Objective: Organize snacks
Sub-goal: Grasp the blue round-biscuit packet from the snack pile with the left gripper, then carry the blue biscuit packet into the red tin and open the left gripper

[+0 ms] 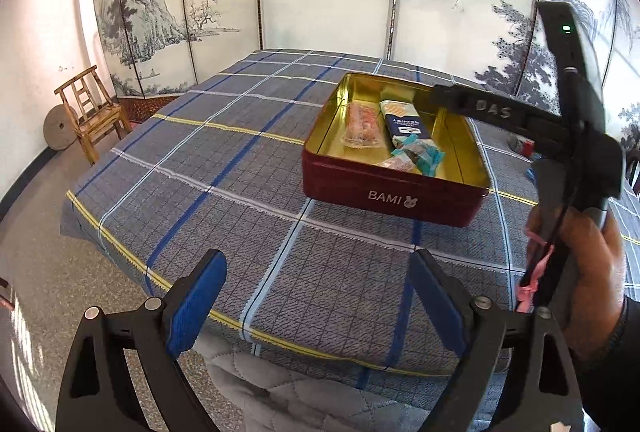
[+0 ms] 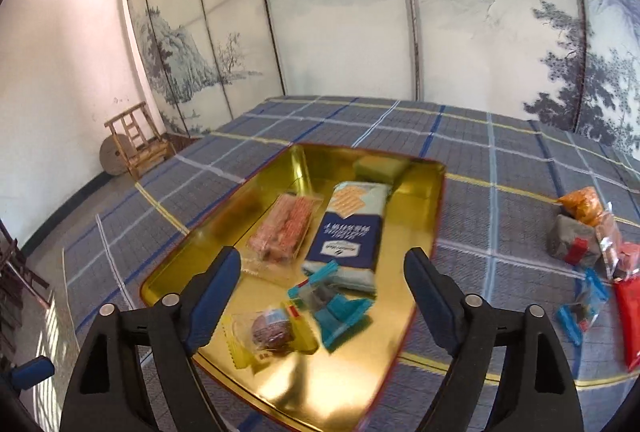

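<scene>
**A:** Nearest the lens, the right gripper hangs over the open tin, its blue-padded fingers spread wide with nothing between them. Why so wide?

**B:** Judging by the wrappers right below, a snack has likely been let go into the tin. The left gripper is just as wide and just as empty, poised above the plaid bedspread short of the tin, seemingly waiting its turn.

**A:** What lies inside?

**B:** Closest, a round brown cake in a clear, yellow-edged wrapper, and beside it a crinkled teal packet. Farther in, a long navy-and-mint biscuit pack alongside a clear tray of pinkish pieces; at the far wall, a small greenish block.

**A:** And the tin itself?

**B:** A shallow rectangle with rounded corners, mirror-gold inside, dark red outside, lettered "BAMI."

**A:** Is the job finished?

**B:** Apparently not. A loose heap of snacks, foil and plastic, sits on the bed right of the tin. Beyond stands a painted landscape screen.
</scene>
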{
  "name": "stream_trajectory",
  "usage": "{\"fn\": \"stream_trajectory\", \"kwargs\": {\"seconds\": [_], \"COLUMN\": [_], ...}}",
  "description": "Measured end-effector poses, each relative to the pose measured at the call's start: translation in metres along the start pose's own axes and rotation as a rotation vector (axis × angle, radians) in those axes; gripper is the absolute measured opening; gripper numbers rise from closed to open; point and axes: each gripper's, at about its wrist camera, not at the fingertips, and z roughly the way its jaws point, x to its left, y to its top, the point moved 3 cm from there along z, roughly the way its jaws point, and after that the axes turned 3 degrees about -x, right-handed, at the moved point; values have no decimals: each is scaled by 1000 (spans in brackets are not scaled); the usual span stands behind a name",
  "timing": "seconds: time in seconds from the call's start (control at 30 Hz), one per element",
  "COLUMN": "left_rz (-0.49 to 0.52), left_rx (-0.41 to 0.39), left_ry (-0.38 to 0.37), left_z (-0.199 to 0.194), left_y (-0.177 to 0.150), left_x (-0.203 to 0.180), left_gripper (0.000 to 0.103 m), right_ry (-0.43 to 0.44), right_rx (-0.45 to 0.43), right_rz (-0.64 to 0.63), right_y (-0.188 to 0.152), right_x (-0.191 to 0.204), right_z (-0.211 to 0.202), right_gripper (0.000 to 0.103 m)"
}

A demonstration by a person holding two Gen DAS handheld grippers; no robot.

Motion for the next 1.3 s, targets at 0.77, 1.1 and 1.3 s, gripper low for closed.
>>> {"fn": "stream_trajectory", "kwargs": {"seconds": [0.77, 1.1, 1.3], "left_rz": [560, 556, 518], "left_rx": [128, 179, 87], "left_ry": [-308, -390, -360], "left_z": [140, 158, 127], "left_y": [65, 66, 75], "left_x": [-321, -337, -329], "left_gripper": [61, 23, 20], "right_ry": [-538, -519, -509], "right_rx": [-64, -68, -64], "right_rz": [629, 624, 621], "right_y": [-88, -88, -86], "right_x": [-412, -408, -408], "right_z": [-185, -182, -180], "right_gripper": [98, 99, 99]}}
